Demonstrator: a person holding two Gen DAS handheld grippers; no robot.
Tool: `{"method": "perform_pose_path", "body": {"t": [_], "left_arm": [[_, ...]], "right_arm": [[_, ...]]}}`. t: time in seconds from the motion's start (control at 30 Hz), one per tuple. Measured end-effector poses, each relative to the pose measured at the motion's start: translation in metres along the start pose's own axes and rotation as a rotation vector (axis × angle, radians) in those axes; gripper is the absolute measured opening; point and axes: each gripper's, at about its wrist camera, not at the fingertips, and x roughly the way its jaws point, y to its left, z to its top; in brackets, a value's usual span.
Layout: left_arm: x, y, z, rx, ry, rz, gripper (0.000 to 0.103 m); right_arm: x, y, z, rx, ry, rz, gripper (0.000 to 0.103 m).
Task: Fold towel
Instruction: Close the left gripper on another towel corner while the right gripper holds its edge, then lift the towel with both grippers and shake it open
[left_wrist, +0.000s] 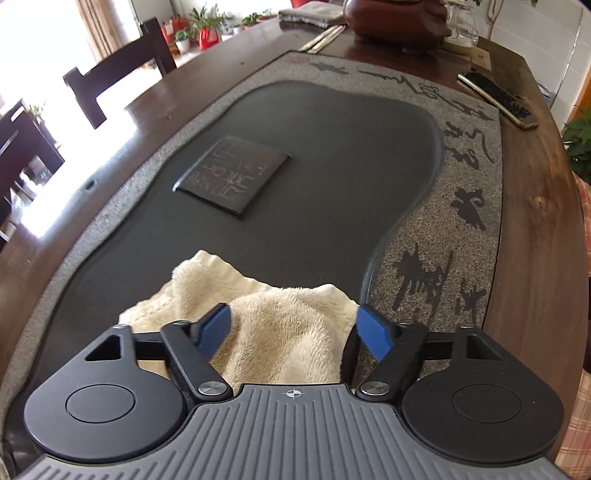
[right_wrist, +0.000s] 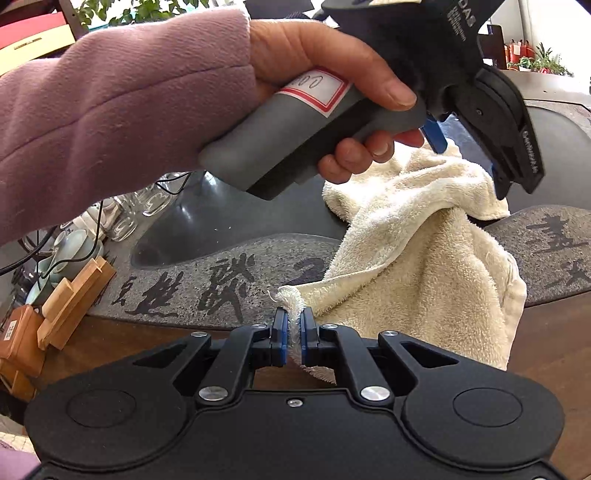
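A cream terry towel (left_wrist: 280, 332) lies bunched at the near end of the dark stone tea tray (left_wrist: 295, 147). In the left wrist view my left gripper (left_wrist: 291, 314) points down over it. Its blue pads (left_wrist: 214, 326) stand wide apart with a hump of towel between them, not squeezing it. In the right wrist view my right gripper (right_wrist: 293, 328) is shut on a frayed corner of the towel (right_wrist: 406, 258), which hangs over the table's front edge. The left gripper (right_wrist: 465, 158) shows there too, held by a hand (right_wrist: 314, 48) in a purple sleeve.
A square dark plate (left_wrist: 232, 173) lies in the tray's basin. A phone (left_wrist: 498, 99) and a folded grey cloth (left_wrist: 310, 14) lie at the far end. Glass jars (right_wrist: 125, 218), teacups (right_wrist: 70, 243) and wooden blocks (right_wrist: 74, 295) crowd the left. A chair (left_wrist: 118, 74) stands beside the table.
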Motion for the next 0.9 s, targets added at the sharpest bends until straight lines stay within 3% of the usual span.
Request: {"method": "perform_pose_path", "body": {"t": [0.17,0.23,0.33,0.7,0.9], "left_arm": [[0.011,0.01,-0.004,-0.047,0.037,-0.007,0.046],[0.012,0.013,-0.006,-0.063,0.034,-0.009,0.031],[0.006,0.019,-0.008,-0.088,0.022,-0.014,0.015],[-0.07,0.071,-0.042,-0.304,-0.137,0.033,0.01],[-0.113,0.104,-0.097,-0.485,-0.192,0.082,0.009]], "right_arm": [[-0.009,-0.002,-0.004,0.006,-0.005,-0.013,0.007],[-0.006,0.003,-0.003,0.006,-0.007,-0.02,0.007],[-0.007,0.004,-0.003,0.005,-0.01,-0.031,0.007],[-0.026,-0.001,-0.005,0.005,-0.035,-0.103,0.007],[-0.03,-0.002,-0.009,0.007,-0.045,-0.144,0.007]]}}
